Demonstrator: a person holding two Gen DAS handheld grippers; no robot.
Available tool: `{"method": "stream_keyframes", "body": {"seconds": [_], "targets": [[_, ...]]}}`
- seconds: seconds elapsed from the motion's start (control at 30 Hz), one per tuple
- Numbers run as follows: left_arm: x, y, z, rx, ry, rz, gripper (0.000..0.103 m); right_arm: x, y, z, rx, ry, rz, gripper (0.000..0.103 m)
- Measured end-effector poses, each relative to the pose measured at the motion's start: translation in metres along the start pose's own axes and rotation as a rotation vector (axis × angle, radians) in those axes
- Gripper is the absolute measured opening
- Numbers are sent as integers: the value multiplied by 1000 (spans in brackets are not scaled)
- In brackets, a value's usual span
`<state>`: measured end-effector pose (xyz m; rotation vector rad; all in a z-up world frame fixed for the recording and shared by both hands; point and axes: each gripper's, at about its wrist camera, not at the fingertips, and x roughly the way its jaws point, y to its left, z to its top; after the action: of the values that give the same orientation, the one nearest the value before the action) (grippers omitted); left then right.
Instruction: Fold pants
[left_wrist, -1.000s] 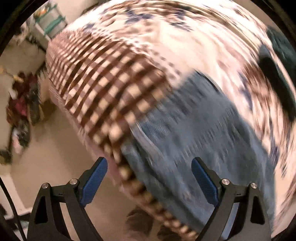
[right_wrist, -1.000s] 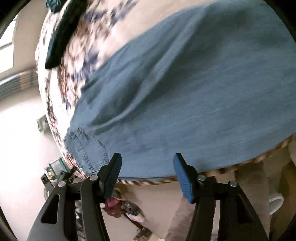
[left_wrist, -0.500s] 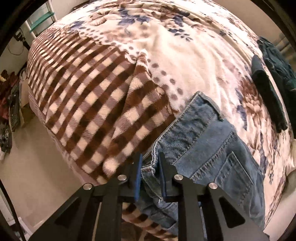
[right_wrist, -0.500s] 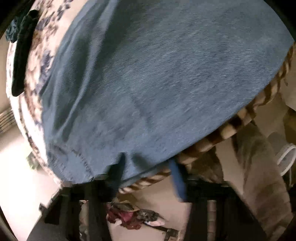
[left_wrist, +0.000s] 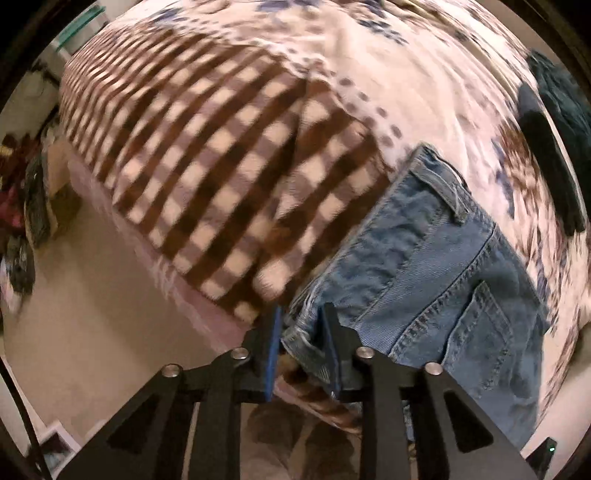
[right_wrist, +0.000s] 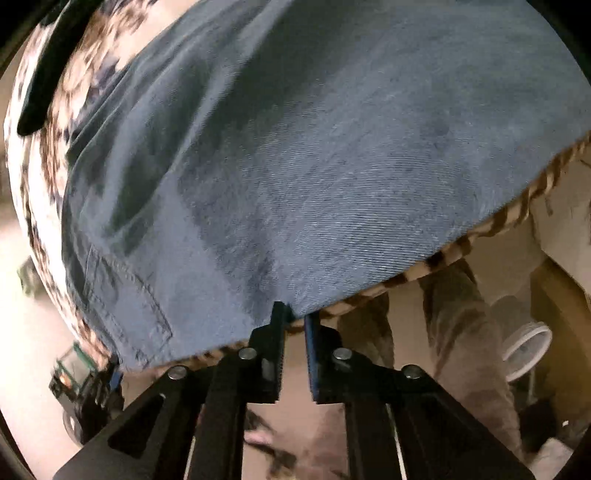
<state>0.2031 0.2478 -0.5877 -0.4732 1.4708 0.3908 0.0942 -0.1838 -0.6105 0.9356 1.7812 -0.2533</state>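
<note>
Blue denim pants (left_wrist: 424, 266) lie on a bed with a brown checked and floral blanket (left_wrist: 207, 155). In the left wrist view my left gripper (left_wrist: 301, 314) is shut on the near corner of the waistband, at the bed's edge; a back pocket (left_wrist: 484, 332) shows to its right. In the right wrist view the pants (right_wrist: 314, 147) fill most of the frame. My right gripper (right_wrist: 293, 312) is shut on the near edge of the denim where it hangs over the blanket edge.
Dark folded clothes (left_wrist: 550, 155) lie at the far right of the bed. Beige floor (left_wrist: 81, 302) runs below the bed edge, with clutter (left_wrist: 22, 206) at the left. A white fan (right_wrist: 524, 347) stands on the floor at the right.
Both grippers were open a second ago. The left closed on the waistband corner half a second ago and keeps hold. The right has now closed on the pants' near edge.
</note>
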Motion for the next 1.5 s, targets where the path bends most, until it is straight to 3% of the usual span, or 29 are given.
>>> {"method": "stream_keyframes", "body": {"seconds": [0.03,0.1,0.23,0.3,0.43,0.57,0.73,0.8,0.9,0.97,1.03,1.17,1.23,1.27,1.3,1.33,1.4,1.47,1.5], "targets": [[-7,-1,-1,9,-11,26,35,-11,10,2,-44,-2,5,45],[-29,-10,-6,48,-62,111,47,-31,38,13,-141,-14,53,63],[-57,-57,-9,139,-157,86,70,-45,112,62,-355,-50,86,64],[-50,-95,-4,187,-154,16,71,-40,154,101,-468,-109,71,64],[-10,-152,6,241,-84,-72,71,-4,204,156,-642,-14,22,63],[28,-185,6,310,-33,-36,71,12,207,151,-792,94,-27,63],[41,-182,1,356,-24,-48,75,17,195,117,-948,304,-9,63],[40,-183,1,368,-25,-48,75,18,195,108,-1009,344,-24,63],[40,-186,2,367,-19,-41,76,22,207,129,-960,312,-25,64],[45,-184,2,365,-12,-43,79,29,215,154,-888,267,10,64],[46,-186,2,367,-9,-44,83,41,220,169,-830,277,43,64],[53,-193,4,391,-10,-27,84,48,231,158,-875,383,154,58],[52,-193,3,395,-9,-30,84,42,228,155,-900,364,164,56],[51,-192,3,398,-9,-35,84,41,221,162,-851,358,179,52],[50,-192,3,402,-8,-36,84,40,216,168,-823,342,180,36],[50,-190,2,410,-8,-35,84,33,209,182,-766,275,171,13],[49,-190,0,428,-7,-38,84,19,196,204,-631,217,261,12],[49,-193,-3,454,-5,-42,84,4,186,211,-606,148,238,9],[49,-194,-4,460,-3,-31,84,-3,184,213,-602,121,231,3]]}}
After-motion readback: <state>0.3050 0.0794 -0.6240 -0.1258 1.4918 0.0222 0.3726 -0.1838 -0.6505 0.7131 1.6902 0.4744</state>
